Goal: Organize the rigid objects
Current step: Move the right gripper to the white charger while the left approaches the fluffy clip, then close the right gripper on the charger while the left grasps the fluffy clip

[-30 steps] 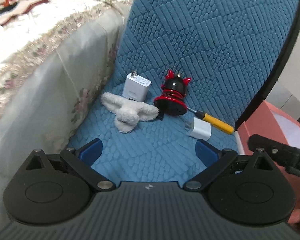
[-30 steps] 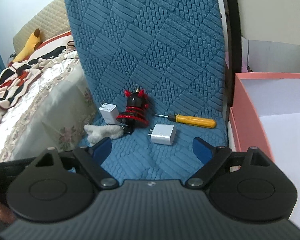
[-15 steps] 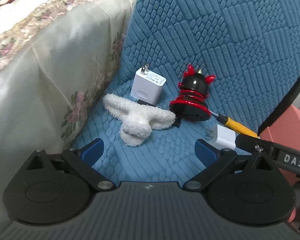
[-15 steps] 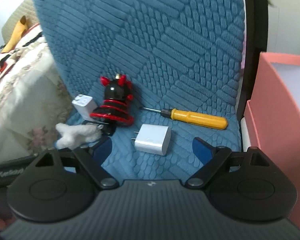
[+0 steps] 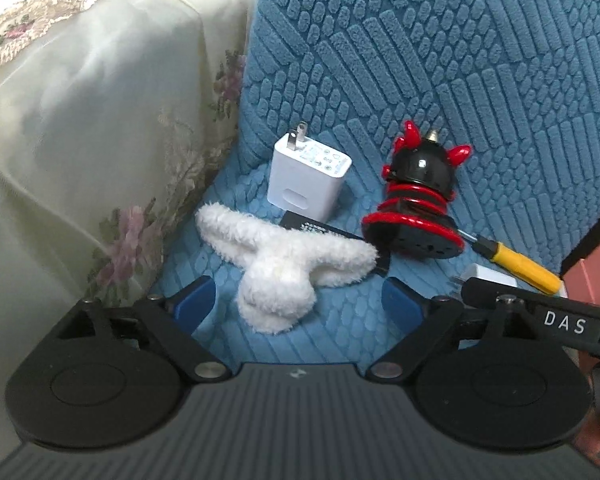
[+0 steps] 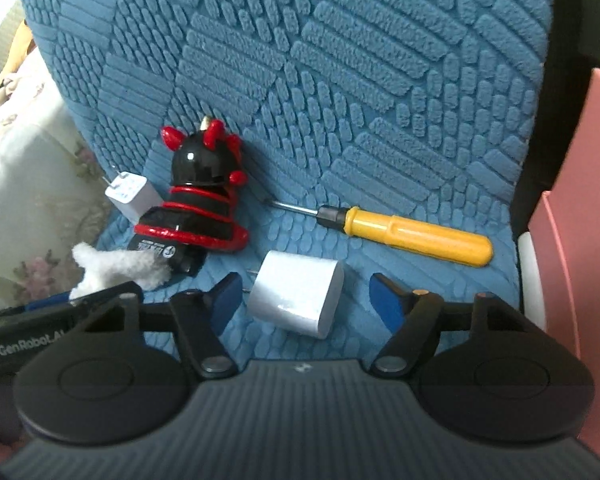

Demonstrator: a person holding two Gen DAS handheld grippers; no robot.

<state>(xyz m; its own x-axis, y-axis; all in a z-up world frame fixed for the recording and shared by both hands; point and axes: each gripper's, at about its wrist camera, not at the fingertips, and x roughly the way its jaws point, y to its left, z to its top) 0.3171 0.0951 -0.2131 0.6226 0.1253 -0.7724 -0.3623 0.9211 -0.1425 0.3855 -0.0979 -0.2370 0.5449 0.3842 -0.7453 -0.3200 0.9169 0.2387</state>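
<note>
- A blue quilted chair seat (image 5: 332,332) carries the clutter; a floral bedspread (image 5: 80,128) hangs just beside it on the left, and a pink box (image 6: 580,208) stands beyond the seat's right edge.
- Left wrist view: the left gripper (image 5: 298,300) has its jaws apart and has just been closing a little, with the fluffy white piece (image 5: 276,268) lying between the blue tips, untouched by either.
- Behind the fluff stands an upright white charger (image 5: 308,184), prongs up, and to its right a black-and-red horned figure (image 5: 416,204); a flat black item (image 5: 316,226) lies partly under the fluff.
- Since the fluff is soft, it is likely not what this hand should take — the upright charger looks the better rigid target, so the jaws would do well to pass over the fluff and straddle the charger's narrow sides.
- Right wrist view: the right gripper (image 6: 304,292) has its jaws apart and has just been closing, with the small white charger (image 6: 296,296) lying on its side between the tips; no pad presses on it yet.
- A yellow-handled screwdriver (image 6: 404,236) lies beyond, well clear of the tips.
- For a clean pick the right hand should centre on the charger's body, keep clear of its prongs at the left end, and close squarely on the flat faces — the smooth shell could slip from a corner grip.
- The pink box is probably where it goes.
</note>
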